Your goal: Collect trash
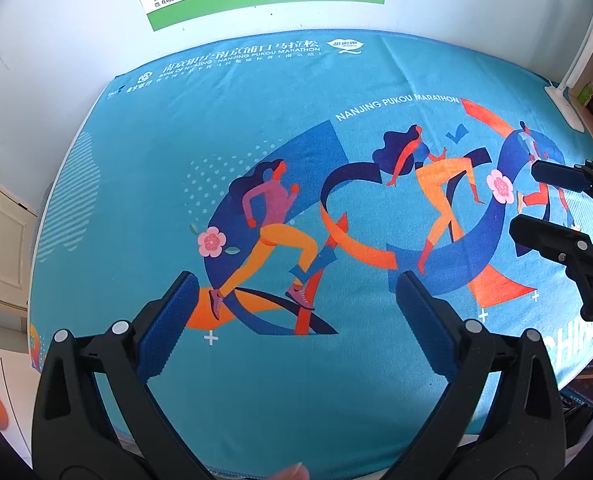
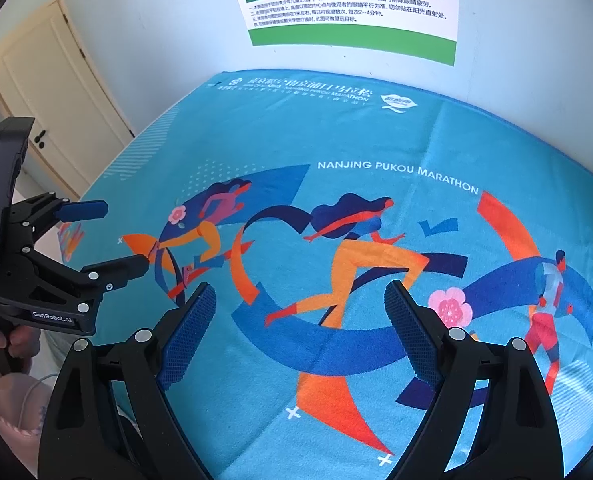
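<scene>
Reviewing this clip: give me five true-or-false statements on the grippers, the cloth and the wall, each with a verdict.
1. The left gripper holds a crumpled wrapper. False: its fingers stand apart with nothing between them.
2. The right gripper is open. True.
3. The marathon cloth shows running figures. True.
4. The poster on the wall has a red border. False: green.
5. Trash lies on the cloth between the grippers. False: none is visible.

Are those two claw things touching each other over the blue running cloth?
Apart. The right wrist view shows the left gripper off to the side of the right gripper, with blue cloth plainly showing between them.
</scene>
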A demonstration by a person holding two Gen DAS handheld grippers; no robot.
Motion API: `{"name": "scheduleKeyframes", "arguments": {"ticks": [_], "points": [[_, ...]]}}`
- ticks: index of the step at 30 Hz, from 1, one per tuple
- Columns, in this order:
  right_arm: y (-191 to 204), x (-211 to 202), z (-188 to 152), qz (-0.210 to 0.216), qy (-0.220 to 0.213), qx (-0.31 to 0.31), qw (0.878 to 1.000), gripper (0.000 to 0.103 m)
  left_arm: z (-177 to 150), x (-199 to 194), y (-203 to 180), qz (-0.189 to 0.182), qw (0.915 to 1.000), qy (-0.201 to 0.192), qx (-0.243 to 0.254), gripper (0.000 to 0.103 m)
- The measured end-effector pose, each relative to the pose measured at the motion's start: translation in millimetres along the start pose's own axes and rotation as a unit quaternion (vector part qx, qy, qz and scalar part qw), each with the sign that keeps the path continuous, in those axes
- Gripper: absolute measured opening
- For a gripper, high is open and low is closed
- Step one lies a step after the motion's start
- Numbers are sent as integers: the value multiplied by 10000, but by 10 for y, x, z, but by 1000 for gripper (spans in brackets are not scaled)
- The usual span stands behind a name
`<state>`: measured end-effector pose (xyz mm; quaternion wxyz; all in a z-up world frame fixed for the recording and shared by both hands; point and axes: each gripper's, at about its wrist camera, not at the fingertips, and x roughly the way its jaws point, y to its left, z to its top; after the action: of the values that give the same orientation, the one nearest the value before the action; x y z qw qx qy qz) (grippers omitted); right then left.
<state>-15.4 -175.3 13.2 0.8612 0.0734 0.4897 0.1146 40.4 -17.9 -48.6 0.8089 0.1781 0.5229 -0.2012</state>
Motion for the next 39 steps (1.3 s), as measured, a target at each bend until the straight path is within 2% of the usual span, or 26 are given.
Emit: {"name": "scheduleKeyframes", "arguments": {"ticks": [39], "points": [[41,0,-8,10,-3,68,10000,86,-27,10,32,-2,10000,8,34,96]]}}
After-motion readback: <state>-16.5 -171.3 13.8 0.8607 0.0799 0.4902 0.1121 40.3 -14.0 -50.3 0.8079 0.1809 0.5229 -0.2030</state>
